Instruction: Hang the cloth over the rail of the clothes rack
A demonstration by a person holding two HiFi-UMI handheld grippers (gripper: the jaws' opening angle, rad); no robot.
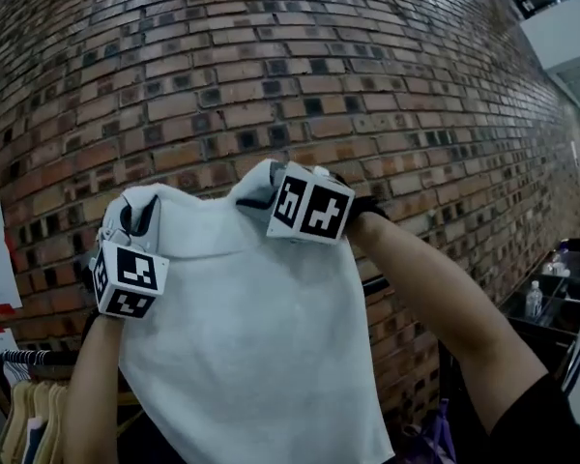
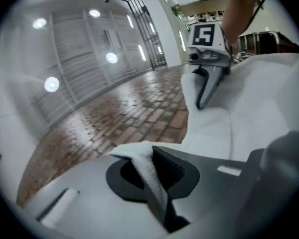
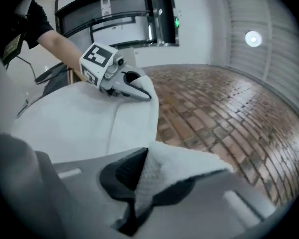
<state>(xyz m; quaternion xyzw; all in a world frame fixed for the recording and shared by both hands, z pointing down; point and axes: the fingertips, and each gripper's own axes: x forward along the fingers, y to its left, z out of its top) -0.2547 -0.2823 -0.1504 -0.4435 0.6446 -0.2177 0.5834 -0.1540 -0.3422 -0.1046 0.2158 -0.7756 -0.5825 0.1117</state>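
Left gripper [image 2: 148, 180]: jaws clamped on one corner of the white cloth [image 1: 251, 356], the pinched edge standing up between the pads. Right gripper [image 3: 137, 195]: jaws closed on another corner of the cloth, a fold fanning out past the pads.

Head view: both grippers are raised and apart. The cloth's top edge sags slightly between them. The rest hangs free below, with the bottom edge running out of frame.

A brick wall [image 1: 367, 114] lies beyond the cloth. The clothes rack [image 1: 24, 359], with garments [image 1: 24, 419] on hangers, sits at lower left beside the left forearm, and the cloth is not on its rail. Dark crates [image 1: 561, 293] are at the far right, well apart.
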